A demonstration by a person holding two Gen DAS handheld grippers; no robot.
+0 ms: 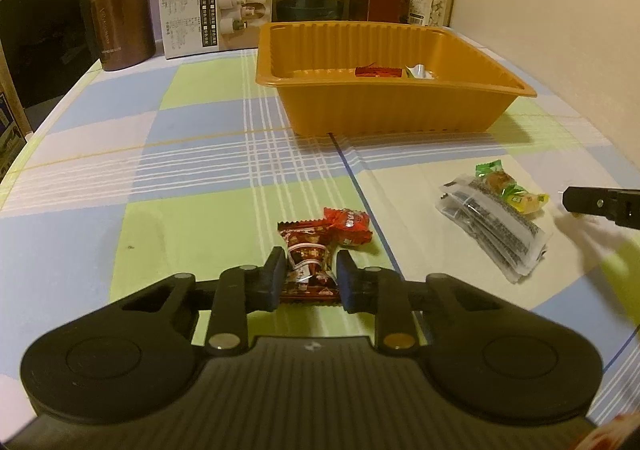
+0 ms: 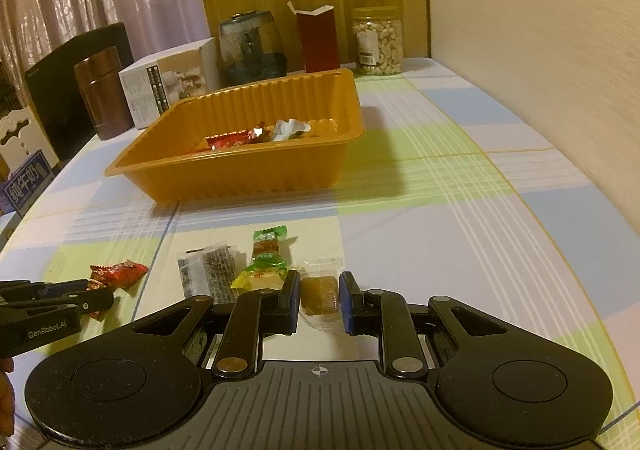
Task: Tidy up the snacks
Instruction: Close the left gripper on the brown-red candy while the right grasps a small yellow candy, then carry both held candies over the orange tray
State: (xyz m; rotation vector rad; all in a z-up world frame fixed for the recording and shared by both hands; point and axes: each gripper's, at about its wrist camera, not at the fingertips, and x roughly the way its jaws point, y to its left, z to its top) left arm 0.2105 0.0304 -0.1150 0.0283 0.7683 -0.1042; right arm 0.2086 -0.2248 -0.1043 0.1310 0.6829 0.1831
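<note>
We have the left gripper [image 1: 308,274] closed on a dark red candy [image 1: 309,270] and the right gripper [image 2: 319,300] closed on a brown candy [image 2: 319,293] in a clear wrapper; both sweets sit squarely between the pads, low on the tablecloth [image 1: 200,154].

The risks, as we judge them, come from the wrappers. Both are thin and crinkly, so the pads may be pinching film more than candy, and either piece could slip out on the lift. A second red candy [image 1: 347,227] lies just beyond our left jaws, touching or overlapping the held one; it may drag along and drop short of the tray [image 1: 384,118]. Just left of our right jaws, a green-and-yellow candy [image 2: 262,274] and a dark sachet [image 2: 212,270] crowd the finger, so a sideways start could scatter them. The tray stands well ahead of both jaws, already holding a few sweets, and its rim could catch a low carry.

Both grippers point forward and tilt down toward the cloth, fingers roughly level side to side. The left gripper shows at the left edge of the right view, near but apart.
</note>
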